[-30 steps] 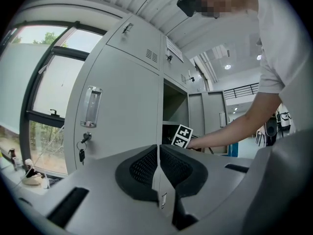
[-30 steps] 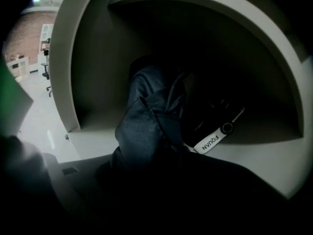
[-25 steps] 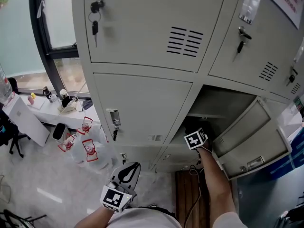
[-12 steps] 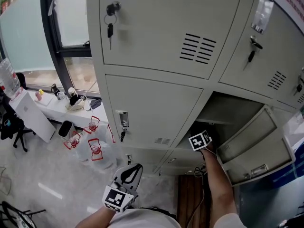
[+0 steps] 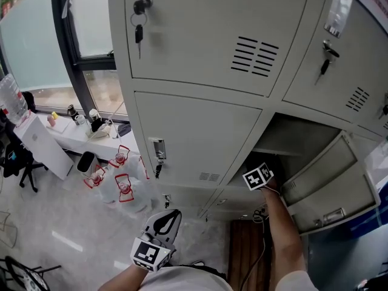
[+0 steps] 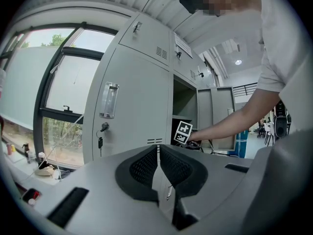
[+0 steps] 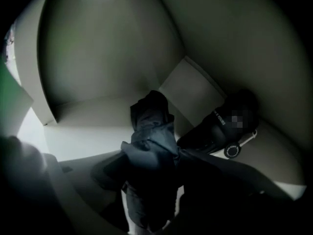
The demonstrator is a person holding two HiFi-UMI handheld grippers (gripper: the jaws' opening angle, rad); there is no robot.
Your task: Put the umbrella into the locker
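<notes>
The dark folded umbrella (image 7: 150, 131) lies on the floor of the open locker compartment (image 5: 291, 139), seen in the right gripper view. My right gripper (image 7: 154, 182) reaches into that compartment; its jaws have just been opening and stand wide on either side of the umbrella's near end. In the head view only its marker cube (image 5: 258, 176) and the forearm show. My left gripper (image 5: 165, 216) hangs low in front of the lockers, shut with nothing in it, its pads (image 6: 146, 163) meeting.
A black pouch with white print (image 7: 222, 124) lies at the compartment's back right. The locker door (image 5: 330, 183) hangs open to the right. Keys (image 5: 139, 34) hang in other doors. Water bottles (image 5: 118, 180) and a white table (image 5: 70, 139) are at the left.
The head view has shifted slightly, so the lockers sit a little further right in it. The right arm stays inside the locker and the left gripper has kept its place.
</notes>
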